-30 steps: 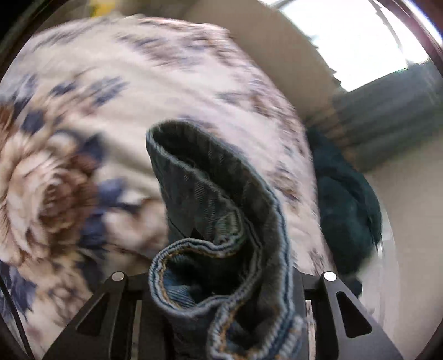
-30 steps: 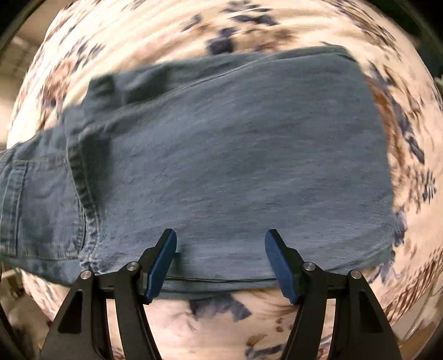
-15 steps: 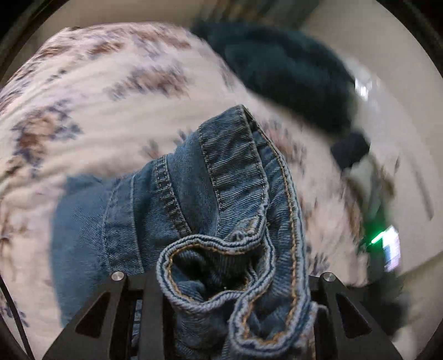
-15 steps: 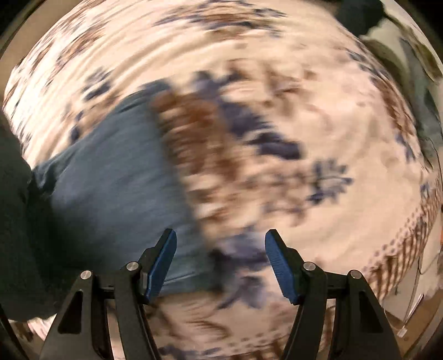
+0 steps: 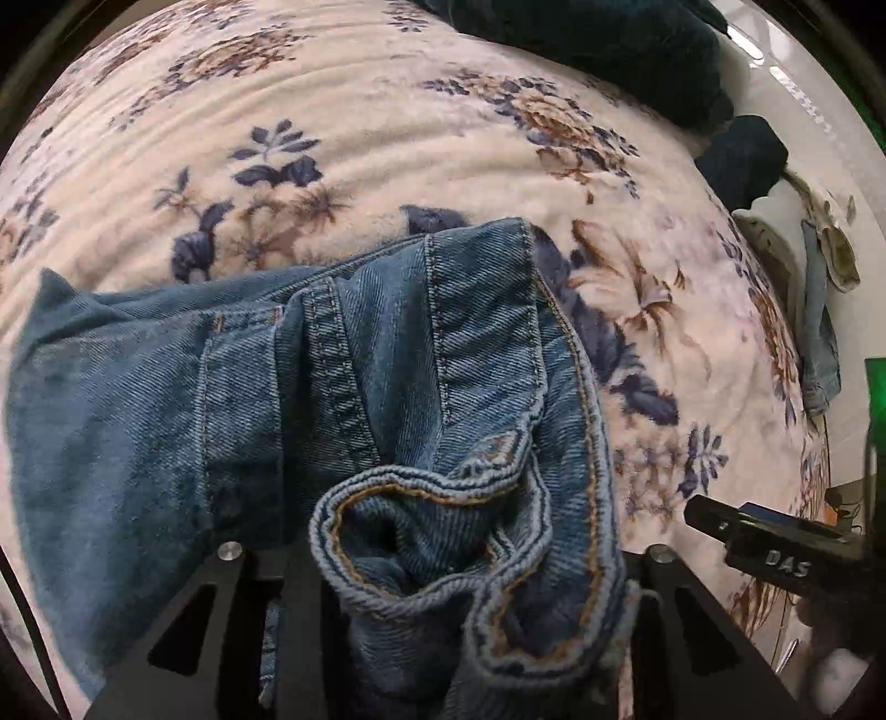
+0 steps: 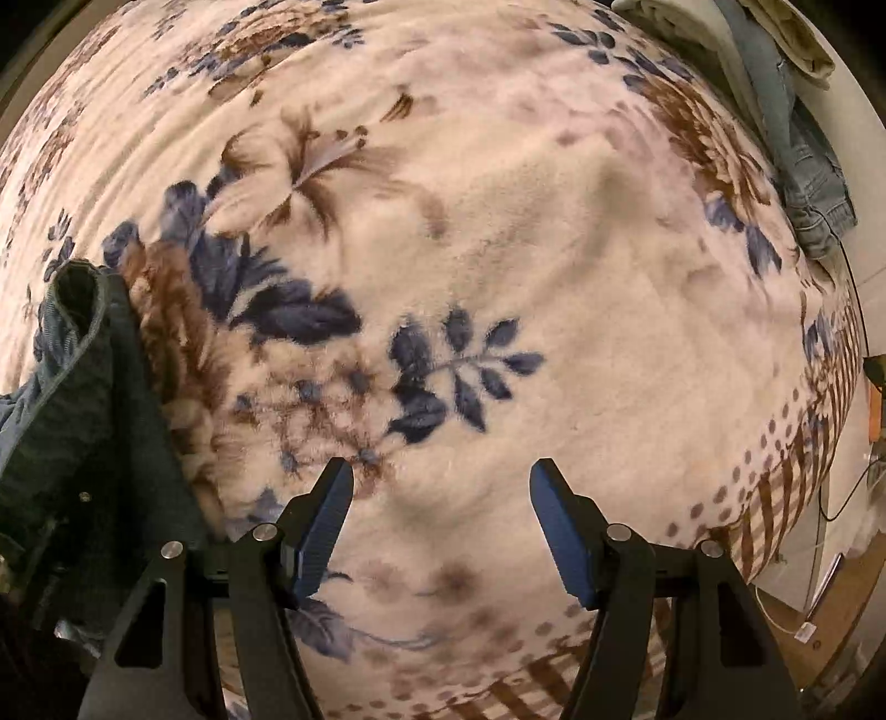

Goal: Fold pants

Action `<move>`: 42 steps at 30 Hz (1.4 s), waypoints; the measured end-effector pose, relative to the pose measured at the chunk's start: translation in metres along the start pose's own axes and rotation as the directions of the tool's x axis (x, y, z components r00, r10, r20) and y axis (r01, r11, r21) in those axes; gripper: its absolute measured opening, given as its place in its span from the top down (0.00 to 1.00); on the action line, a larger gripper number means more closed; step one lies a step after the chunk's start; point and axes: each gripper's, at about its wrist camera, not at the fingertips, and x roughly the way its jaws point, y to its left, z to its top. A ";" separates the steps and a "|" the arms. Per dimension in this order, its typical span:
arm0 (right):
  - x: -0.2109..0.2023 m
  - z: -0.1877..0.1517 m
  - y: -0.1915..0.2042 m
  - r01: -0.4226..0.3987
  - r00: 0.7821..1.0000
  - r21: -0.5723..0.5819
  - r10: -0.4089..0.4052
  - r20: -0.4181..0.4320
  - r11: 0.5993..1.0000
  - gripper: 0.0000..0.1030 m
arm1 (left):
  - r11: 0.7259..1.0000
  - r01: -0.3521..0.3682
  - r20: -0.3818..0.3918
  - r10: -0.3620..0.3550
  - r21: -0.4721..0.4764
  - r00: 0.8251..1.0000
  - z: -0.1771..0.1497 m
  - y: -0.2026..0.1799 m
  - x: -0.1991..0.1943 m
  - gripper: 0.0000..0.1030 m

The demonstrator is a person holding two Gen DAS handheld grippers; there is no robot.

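The blue jeans [image 5: 343,376] lie folded on a cream floral blanket [image 5: 387,127]. My left gripper [image 5: 443,581] is shut on a bunched hem of the jeans and holds it just above the folded part; its fingertips are hidden by denim. In the right wrist view my right gripper [image 6: 440,493] is open and empty above bare blanket [image 6: 526,249]. A lifted edge of the jeans [image 6: 77,354] shows at that view's left edge. The right gripper's body [image 5: 775,548] shows at the lower right of the left wrist view.
A dark teal garment [image 5: 609,50] lies at the blanket's far edge. Folded clothes, light denim and beige [image 6: 797,138], are piled at the right edge of the blanket. Cables and a floor [image 6: 830,609] lie beyond the blanket's striped border.
My left gripper has carried the gripped hem over the jeans and swung the view right. My right gripper has moved right, off the jeans and over bare blanket, staying open.
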 end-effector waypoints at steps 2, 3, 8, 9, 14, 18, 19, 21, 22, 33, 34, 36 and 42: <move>-0.001 0.001 -0.004 -0.001 1.000 -0.011 0.001 0.003 1.000 0.33 | 1.000 -0.013 -0.023 0.013 0.004 1.000 0.002 -0.003 -0.005 0.67; -0.003 0.002 -0.006 -0.005 1.000 -0.017 0.005 0.006 1.000 0.33 | 1.000 0.000 -0.021 0.000 -0.014 1.000 0.002 0.000 -0.012 0.63; -0.018 0.007 0.024 -0.032 0.999 -0.035 0.033 0.018 0.999 0.33 | 0.976 0.143 0.072 -0.132 -0.166 0.989 0.000 0.024 -0.063 0.04; -0.022 0.008 0.024 -0.043 0.999 -0.033 0.044 0.021 0.999 0.33 | 0.975 0.133 0.084 -0.120 -0.180 0.989 0.000 0.028 -0.071 0.04; -0.040 0.017 0.044 -0.205 0.978 -0.024 0.206 0.036 0.978 0.33 | 0.935 0.038 0.153 0.017 -0.353 0.988 -0.011 0.090 -0.117 0.04; -0.046 0.029 0.068 -0.407 0.913 -0.048 0.407 0.002 0.912 0.33 | 0.878 -0.060 0.124 0.134 -0.474 0.983 -0.026 0.155 -0.120 0.04; -0.044 0.032 0.076 -0.440 0.898 -0.055 0.440 -0.011 0.896 0.33 | 0.860 -0.077 0.095 0.144 -0.504 0.985 -0.029 0.172 -0.115 0.04; -0.037 0.043 0.095 -0.485 0.874 -0.086 0.484 -0.034 0.870 0.33 | 0.839 -0.079 0.075 0.141 -0.538 0.987 -0.033 0.196 -0.105 0.04; -0.032 0.051 0.107 -0.488 0.873 -0.112 0.486 -0.047 0.866 0.33 | 0.830 -0.098 0.055 0.153 -0.549 0.987 -0.033 0.207 -0.099 0.04; -0.034 0.043 0.185 -0.380 0.905 -0.432 0.426 0.011 0.818 0.82 | 0.818 -0.056 0.064 0.112 -0.573 0.992 -0.004 0.243 -0.085 0.04; -0.046 0.043 0.180 -0.365 0.902 -0.432 0.429 0.056 0.825 0.83 | 0.819 -0.051 0.068 0.109 -0.572 0.992 -0.001 0.244 -0.086 0.04; -0.060 0.049 0.161 -0.358 0.895 -0.396 0.432 0.113 0.846 0.83 | 0.819 -0.039 0.081 0.104 -0.572 0.991 0.003 0.245 -0.090 0.04; -0.018 0.081 0.130 -0.350 0.928 -0.284 0.371 0.023 0.893 0.81 | 0.814 0.059 0.074 -0.020 -0.578 0.997 0.027 0.240 -0.069 0.04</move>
